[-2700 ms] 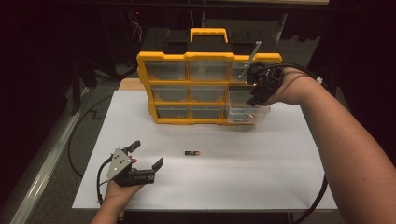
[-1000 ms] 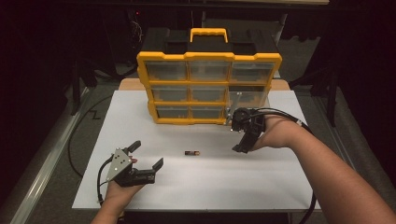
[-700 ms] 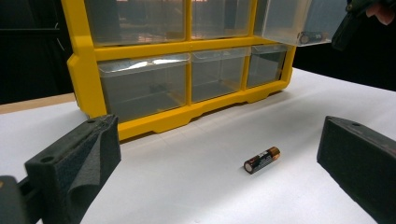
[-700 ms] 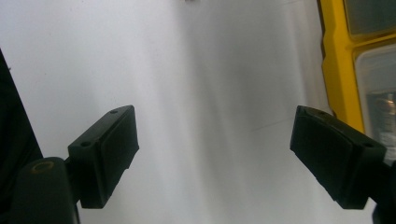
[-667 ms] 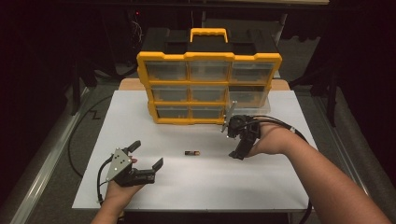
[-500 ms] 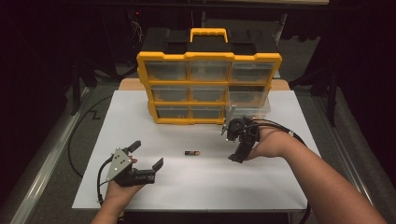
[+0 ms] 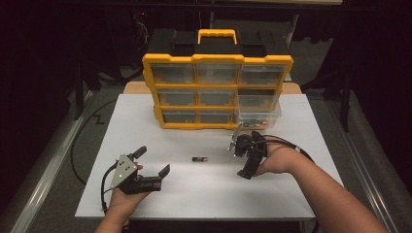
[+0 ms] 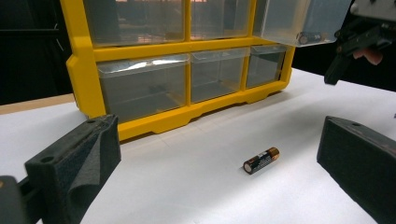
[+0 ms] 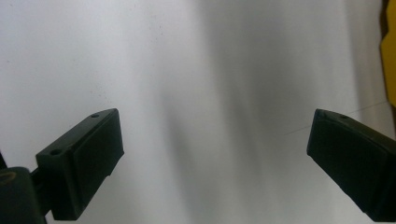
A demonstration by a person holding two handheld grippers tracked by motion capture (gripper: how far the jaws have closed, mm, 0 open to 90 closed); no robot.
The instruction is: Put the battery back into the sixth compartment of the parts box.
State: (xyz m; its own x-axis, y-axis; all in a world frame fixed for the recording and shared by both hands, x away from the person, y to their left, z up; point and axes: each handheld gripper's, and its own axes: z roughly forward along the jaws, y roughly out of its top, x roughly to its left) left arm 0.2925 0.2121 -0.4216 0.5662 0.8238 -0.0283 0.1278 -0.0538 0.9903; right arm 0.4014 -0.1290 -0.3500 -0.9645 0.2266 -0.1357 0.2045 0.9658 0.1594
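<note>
Where the white table (image 7: 145, 126) runs bare at mid-frame in the high view, one battery (image 7: 199, 158) lies on its side: a short cylinder, black body with a copper-coloured end, touching nothing. At lower left, the left gripper (image 7: 151, 167) rests low with its jaws apart and empty; the battery lies to its upper right, near but clear of the tips, and in the left gripper view it sits between the two jaws, farther out. Right of centre, the right gripper (image 7: 241, 160) points down at the table, its jaws having just been opening, wide and empty; the battery lies just to its left, apart. Behind stands a yellow drawer cabinet (image 7: 217, 92), one clear drawer (image 7: 257, 116) pulled out.
</note>
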